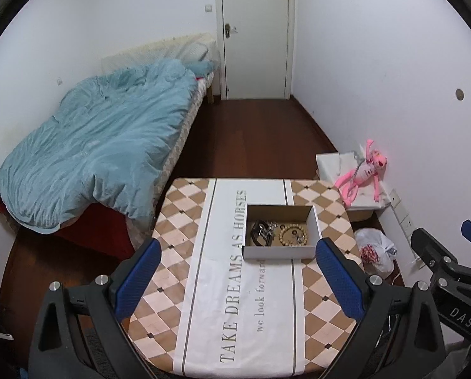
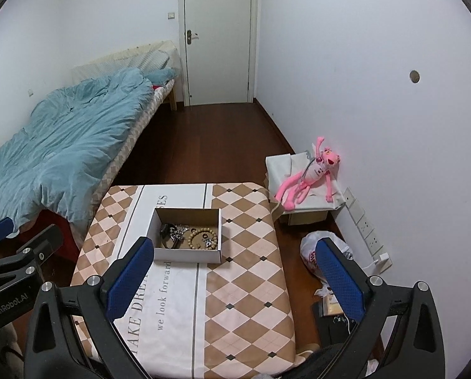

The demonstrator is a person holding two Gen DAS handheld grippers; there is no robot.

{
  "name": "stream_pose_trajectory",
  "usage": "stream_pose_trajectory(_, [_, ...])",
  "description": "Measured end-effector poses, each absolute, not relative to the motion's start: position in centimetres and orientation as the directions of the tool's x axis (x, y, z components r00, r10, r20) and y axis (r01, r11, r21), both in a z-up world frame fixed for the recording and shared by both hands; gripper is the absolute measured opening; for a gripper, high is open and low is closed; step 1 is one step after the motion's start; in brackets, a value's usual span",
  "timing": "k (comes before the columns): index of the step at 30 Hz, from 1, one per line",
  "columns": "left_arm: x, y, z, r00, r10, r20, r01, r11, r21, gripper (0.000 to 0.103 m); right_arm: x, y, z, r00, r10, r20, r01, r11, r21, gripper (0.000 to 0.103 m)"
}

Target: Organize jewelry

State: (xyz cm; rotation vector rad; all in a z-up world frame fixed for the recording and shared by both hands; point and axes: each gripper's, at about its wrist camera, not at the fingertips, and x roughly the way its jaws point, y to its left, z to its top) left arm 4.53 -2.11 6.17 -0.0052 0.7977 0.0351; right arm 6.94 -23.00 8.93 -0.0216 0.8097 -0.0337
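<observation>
A shallow white cardboard box (image 1: 278,252) (image 2: 188,256) sits on the checkered table (image 1: 178,237) (image 2: 251,252). Inside lie a wooden bead bracelet (image 1: 293,235) (image 2: 204,238), a dark watch or strap (image 1: 258,233) (image 2: 166,235) and some silver chain pieces (image 1: 271,228) (image 2: 178,232). My left gripper (image 1: 238,271) hangs open above the near table, just short of the box, with nothing between its blue pads. My right gripper (image 2: 235,274) is open too, held to the right of the box with its right finger past the table edge. Each gripper shows at the edge of the other's view.
A bed with a blue duvet (image 1: 93,145) (image 2: 62,139) stands to the left. A pink plush toy (image 1: 365,170) (image 2: 308,177) lies on a white box by the right wall. A plastic bag (image 1: 376,248) (image 2: 314,252) and wall sockets (image 2: 365,224) are on the right, a shut door (image 1: 254,31) behind.
</observation>
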Motion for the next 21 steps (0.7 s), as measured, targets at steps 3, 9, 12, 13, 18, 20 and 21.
stream_pose_trajectory(3, [5.5, -2.4, 5.9, 0.684, 0.036, -0.729, -0.034, 0.999, 0.018, 0.1, 8.2, -23.0, 8.4, 0.671, -0.044, -0.74, 0.028, 0.999, -0.034, 0.103])
stream_pose_trajectory(9, [7.8, -2.3, 5.4, 0.668, 0.047, -0.743, -0.055, 0.998, 0.014, 0.1, 11.0, -22.7, 7.4, 0.639, -0.041, -0.768, 0.015, 0.999, -0.04, 0.103])
stream_pose_trajectory(12, [8.7, -2.1, 4.8, 0.646, 0.044, -0.762, -0.064, 0.998, 0.003, 0.1, 12.2, -22.3, 6.8, 0.622, -0.042, -0.782, 0.008, 0.999, -0.047, 0.103])
stream_pose_trajectory(13, [9.0, -2.0, 4.6, 0.642, 0.045, -0.765, -0.067, 0.998, 0.003, 0.1, 12.5, -22.1, 6.6, 0.62, -0.043, -0.784, 0.006, 0.999, -0.049, 0.103])
stream_pose_trajectory(18, [10.2, -1.7, 3.5, 0.616, 0.067, -0.785, -0.085, 0.996, 0.018, 0.1, 14.3, -21.9, 5.1, 0.592, -0.045, -0.805, 0.005, 0.999, -0.052, 0.103])
stream_pose_trajectory(20, [10.5, -1.6, 3.0, 0.608, 0.073, -0.79, -0.087, 0.996, 0.025, 0.1, 14.7, -21.8, 4.7, 0.586, -0.049, -0.809, 0.003, 0.998, -0.058, 0.103])
stream_pose_trajectory(21, [10.7, -1.6, 2.9, 0.604, 0.078, -0.793, -0.088, 0.996, 0.03, 0.1, 15.0, -21.8, 4.4, 0.581, -0.048, -0.812, 0.002, 0.998, -0.058, 0.103])
